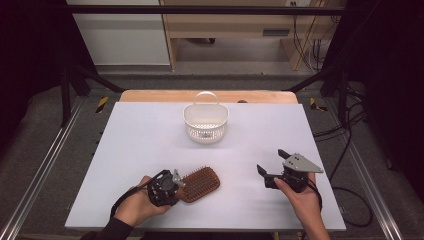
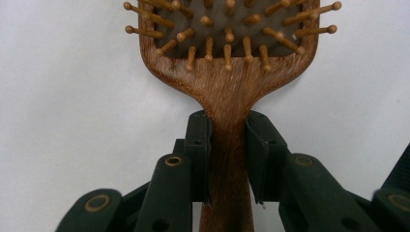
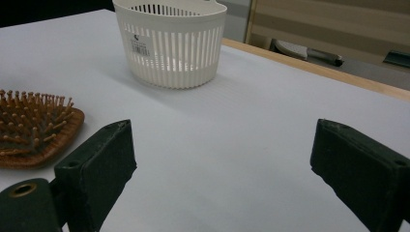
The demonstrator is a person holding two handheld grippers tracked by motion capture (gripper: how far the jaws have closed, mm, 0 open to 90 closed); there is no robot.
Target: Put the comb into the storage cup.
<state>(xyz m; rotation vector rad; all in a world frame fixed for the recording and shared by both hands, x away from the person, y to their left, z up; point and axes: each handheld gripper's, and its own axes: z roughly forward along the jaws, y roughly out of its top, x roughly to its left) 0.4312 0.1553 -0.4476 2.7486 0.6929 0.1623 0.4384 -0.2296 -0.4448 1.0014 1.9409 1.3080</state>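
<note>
Wooden hairbrush (image 1: pixel 201 184) lying bristles-up on the near left part of the white table (image 1: pixel 150 145), its handle clamped by the left gripper (image 2: pixel 227 145). In the left gripper view the two black jaws press flat against opposite sides of the narrow handle just below the point where it widens into the head; the grip looks centred and square. The right gripper (image 1: pixel 272 164) hangs above the near right of the table, jaws spread wide with nothing between them, well apart from the brush. A white slotted basket (image 1: pixel 205 122) with a loop handle stands upright toward the far middle of the table, and appears empty as far as can be seen.

The step in hand is judged to be the lift of the brush, probably toward the basket. For a clean lift, the handle should come up level so the heavier head does not swing down and pivot in the jaws. The head is wide relative to the basket mouth, so lowering it head-first or on edge would likely suit better than laying it flat.
</note>
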